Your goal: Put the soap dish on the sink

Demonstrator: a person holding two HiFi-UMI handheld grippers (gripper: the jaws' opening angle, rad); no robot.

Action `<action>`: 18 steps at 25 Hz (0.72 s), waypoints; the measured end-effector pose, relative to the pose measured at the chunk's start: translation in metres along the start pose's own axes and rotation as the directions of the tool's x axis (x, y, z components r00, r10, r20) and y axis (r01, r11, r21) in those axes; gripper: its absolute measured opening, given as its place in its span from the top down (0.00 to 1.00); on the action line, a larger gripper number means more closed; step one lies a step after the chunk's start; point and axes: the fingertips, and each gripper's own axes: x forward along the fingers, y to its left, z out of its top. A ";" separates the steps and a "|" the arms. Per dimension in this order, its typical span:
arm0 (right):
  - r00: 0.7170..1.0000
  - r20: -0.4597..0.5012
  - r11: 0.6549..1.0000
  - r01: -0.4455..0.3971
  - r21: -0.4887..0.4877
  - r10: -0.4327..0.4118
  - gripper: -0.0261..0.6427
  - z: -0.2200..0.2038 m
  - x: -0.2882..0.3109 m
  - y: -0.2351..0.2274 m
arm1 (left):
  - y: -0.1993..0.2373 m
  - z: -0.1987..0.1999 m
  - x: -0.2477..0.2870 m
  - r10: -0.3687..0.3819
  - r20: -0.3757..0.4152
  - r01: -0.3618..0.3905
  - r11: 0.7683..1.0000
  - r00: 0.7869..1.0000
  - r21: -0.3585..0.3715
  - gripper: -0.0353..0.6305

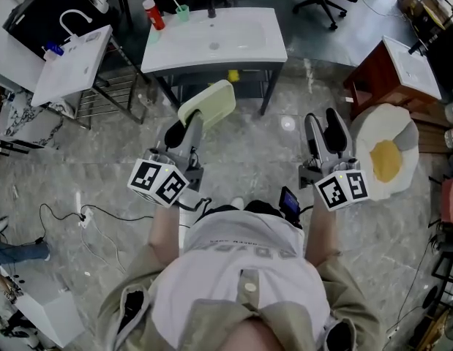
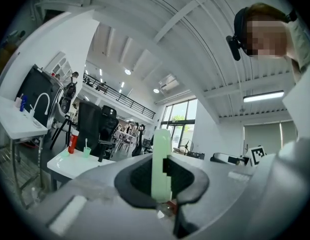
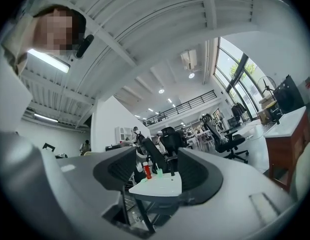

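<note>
A grey marbled floor (image 1: 248,159) fills an open workshop room, with office chairs along its far side. Three washstands stand on it: a white sink counter (image 1: 274,48) straight ahead, a second white sink (image 1: 69,68) off to the left, and a wooden cabinet with a white top (image 1: 391,75) to the right. An egg-shaped mat (image 1: 387,156) lies near that cabinet.

On the back edge of the middle counter stand one red bottle (image 1: 153,13), one green cup (image 1: 182,11) and one dark faucet (image 1: 211,9).

There is one soap dish (image 1: 208,102), pale green. It is up in the air over the floor, short of the counter's front edge, and the fingers of the left gripper (image 1: 191,120) are clenched on its near end. In the left gripper view the dish (image 2: 161,159) stands edge-on between them.

The right gripper (image 1: 323,119) has its fingers released and apart, with nothing in them. Its own view shows only the distant counter (image 3: 160,185) through the gap.

Both grippers are held out ahead of the person's body, side by side and about level, pointing at the middle counter.
</note>
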 end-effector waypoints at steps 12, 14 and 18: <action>0.997 -0.070 0.999 0.044 0.016 -0.043 0.59 -0.025 0.034 -0.032 | 0.048 -0.021 0.027 0.053 -0.062 -0.055 0.998 0.997 -0.041 0.91; 0.997 -0.071 0.999 0.040 0.018 -0.038 0.59 -0.028 0.044 -0.038 | 0.055 -0.023 0.037 0.057 -0.066 -0.060 0.997 0.996 -0.042 0.91; 0.998 -0.064 0.999 0.031 0.018 -0.030 0.59 -0.029 0.068 -0.055 | 0.067 -0.022 0.062 0.062 -0.059 -0.064 0.997 0.996 -0.038 0.91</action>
